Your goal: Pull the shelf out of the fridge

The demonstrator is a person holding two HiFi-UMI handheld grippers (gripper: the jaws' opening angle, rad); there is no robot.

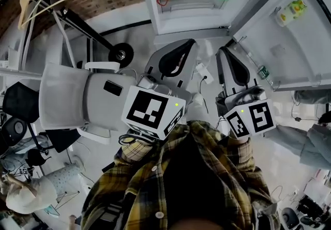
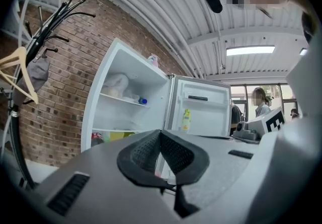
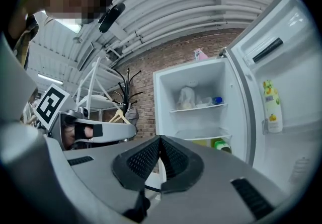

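Fabric of a yellow plaid shirt (image 1: 145,182) is seen nearest the camera, at the foot of the head view. Just beyond it the left gripper (image 2: 161,136) and the right gripper (image 3: 160,141) are held side by side and aimed at a white fridge (image 3: 165,117). Each pair of jaws is pressed together with nothing caught between them.

Further off, the fridge door (image 3: 297,132) is swung wide to the right. Two shelves are seated level inside, well apart from both grippers. The upper shelf (image 3: 198,108) is loaded with a pale bag (image 3: 187,98) and a blue-capped bottle (image 3: 216,100). Below the lower shelf (image 3: 200,136), bottles (image 3: 221,145) are stood. Each shelf's long axis runs side to side across the compartment, with its front edge turned toward the grippers. A brick wall (image 3: 143,97) is seen beside and behind the fridge.
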